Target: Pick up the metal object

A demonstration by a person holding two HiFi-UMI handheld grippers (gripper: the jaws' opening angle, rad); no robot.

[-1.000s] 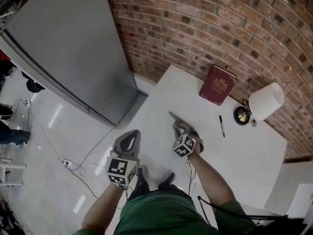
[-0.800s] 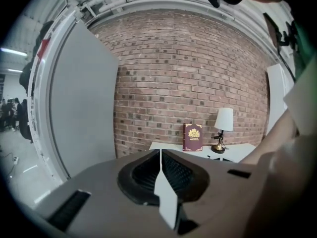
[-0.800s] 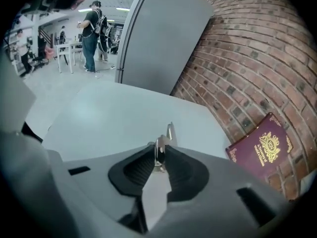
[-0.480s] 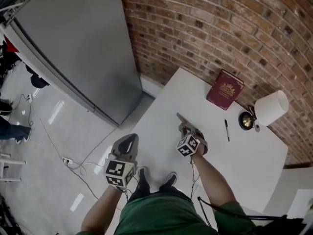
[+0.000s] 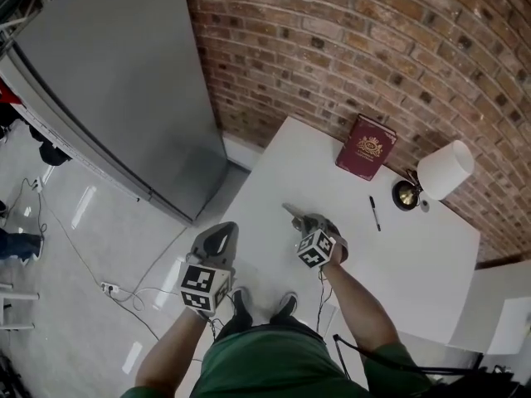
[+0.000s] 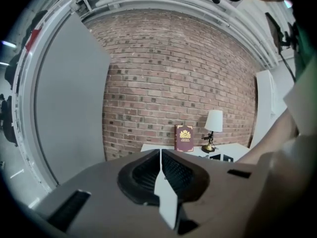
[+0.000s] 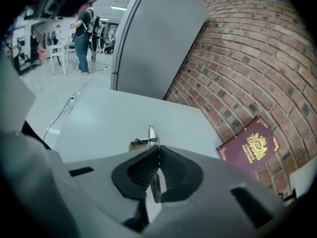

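Over at the white rectangular table [image 5: 398,255], right gripper [image 5: 310,221] has its jaws pinching a thin silvery metal object [image 7: 151,132]. Left gripper [image 6: 160,155] sits near the table edge, jaws pressed together on nothing.

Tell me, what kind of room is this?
Probably an indoor workroom or office: a white table stands against a brick wall, with a red book and a lamp on it.
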